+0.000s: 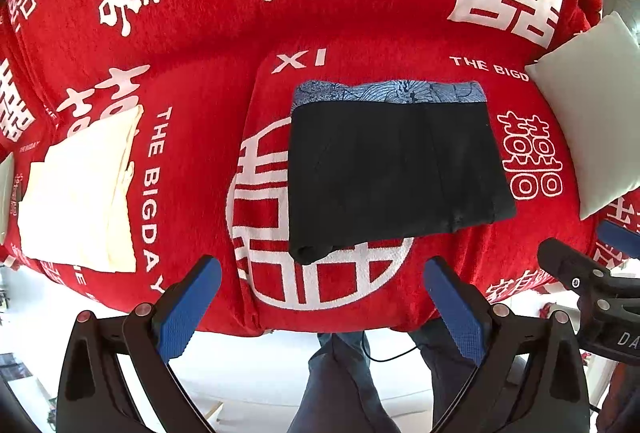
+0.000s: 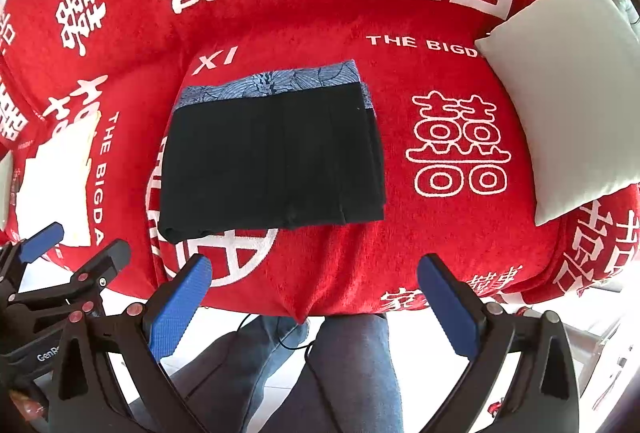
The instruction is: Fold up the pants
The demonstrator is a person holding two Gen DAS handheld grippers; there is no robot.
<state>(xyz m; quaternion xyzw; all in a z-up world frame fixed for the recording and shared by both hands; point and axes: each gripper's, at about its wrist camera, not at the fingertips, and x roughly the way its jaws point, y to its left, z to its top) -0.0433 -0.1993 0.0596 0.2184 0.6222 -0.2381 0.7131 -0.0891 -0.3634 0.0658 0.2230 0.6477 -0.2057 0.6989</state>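
Note:
Black shorts (image 1: pixel 394 169) with a blue patterned waistband lie folded flat on the red sofa seat (image 1: pixel 192 161); they also show in the right wrist view (image 2: pixel 272 165). My left gripper (image 1: pixel 320 309) is open and empty, held above the sofa's front edge, short of the shorts. My right gripper (image 2: pixel 314 309) is open and empty, also at the front edge, to the right of the shorts. The right gripper shows at the right edge of the left wrist view (image 1: pixel 592 265), and the left gripper at the left edge of the right wrist view (image 2: pixel 72 249).
A folded cream cloth (image 1: pixel 84 189) lies on the seat to the left. A pale cushion (image 1: pixel 592 113) leans at the right end of the sofa. The person's legs in jeans (image 2: pixel 352 373) stand below the front edge on a white floor.

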